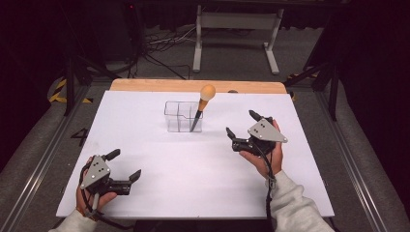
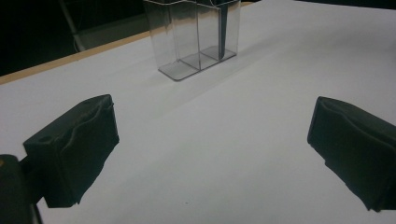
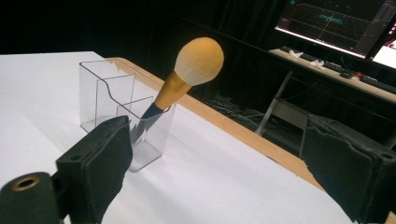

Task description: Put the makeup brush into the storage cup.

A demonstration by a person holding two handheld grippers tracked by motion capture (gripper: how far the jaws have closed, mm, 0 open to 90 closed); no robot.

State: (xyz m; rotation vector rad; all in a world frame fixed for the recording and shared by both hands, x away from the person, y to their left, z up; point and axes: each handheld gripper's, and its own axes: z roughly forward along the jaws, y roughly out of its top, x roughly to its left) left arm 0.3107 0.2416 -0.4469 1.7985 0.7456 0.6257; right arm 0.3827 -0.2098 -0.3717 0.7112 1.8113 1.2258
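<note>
The room is dark, and a white table [image 1: 145,193] with a wooden far edge sits in the middle. In the high view, one clear holder [image 1: 183,116] stands on the far half of the table. One brush [image 1: 202,104] stands in the holder's right part. Its dark handle is down inside and its round orange head leans up and to the right. The right gripper [image 1: 240,124] is near the holder, just to its right, with its jaws spread and nothing in them. The left gripper [image 1: 124,164] is well away from the holder, close to the person, and its jaws are spread too.

In the left gripper view, the holder [image 2: 196,37] stands far ahead, past both empty pads.

In the right gripper view, the brush [image 3: 187,74] is ahead and to the left, tilted toward the gap between the jaws. I think the right hand is the nearer one for the next grab.

One holder, one brush, two grippers.
</note>
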